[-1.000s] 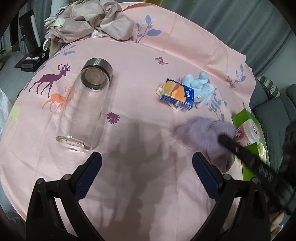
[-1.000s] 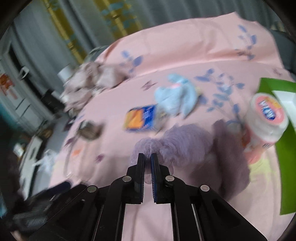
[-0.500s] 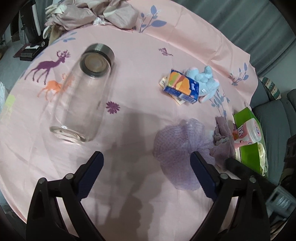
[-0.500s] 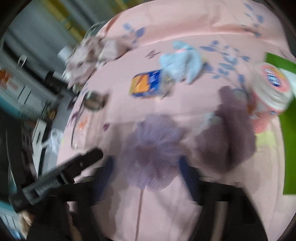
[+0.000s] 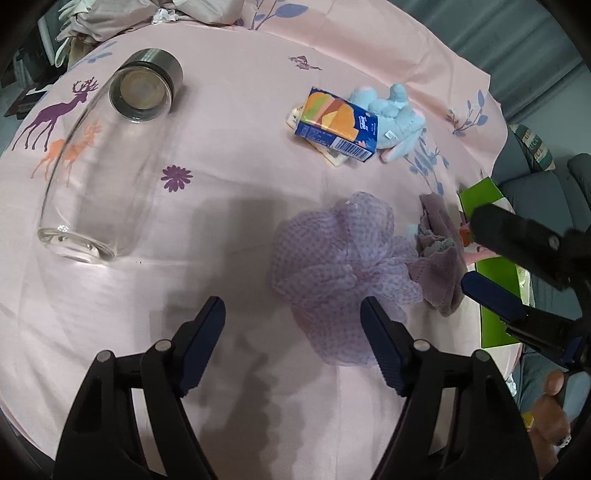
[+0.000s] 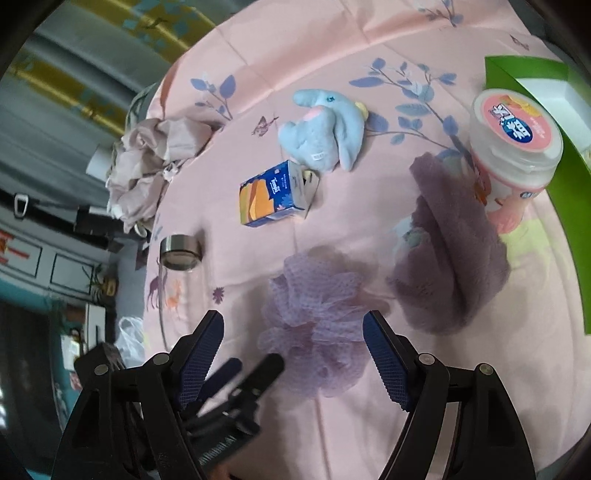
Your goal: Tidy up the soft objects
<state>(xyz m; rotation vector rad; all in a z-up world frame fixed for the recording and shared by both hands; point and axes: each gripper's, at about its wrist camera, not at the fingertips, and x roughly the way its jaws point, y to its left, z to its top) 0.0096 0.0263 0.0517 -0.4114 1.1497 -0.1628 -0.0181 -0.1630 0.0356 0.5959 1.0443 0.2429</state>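
Note:
A lilac mesh bath pouf [image 5: 343, 254] [image 6: 317, 314] lies on the pink tablecloth, touching a crumpled purple fuzzy cloth [image 5: 439, 251] [image 6: 450, 266] on its right. A light blue plush toy [image 5: 391, 118] [image 6: 325, 129] lies further back beside a tissue pack [image 5: 338, 123] [image 6: 275, 195]. My left gripper [image 5: 291, 332] is open and empty, just short of the pouf. My right gripper [image 6: 293, 345] is open and empty, its jaws either side of the pouf's near edge; it also shows in the left wrist view [image 5: 491, 254].
A glass bottle with a metal cap [image 5: 107, 162] [image 6: 181, 253] lies on its side at the left. A pink-lidded jar [image 6: 513, 144] stands by a green box [image 6: 546, 122] [image 5: 495, 266]. Bunched beige fabric [image 5: 122, 14] [image 6: 155, 155] lies at the far edge.
My right gripper opened, let go of the purple soft things and pulled back. The pouf now lies spread on the cloth. My left gripper moved nearer to it.

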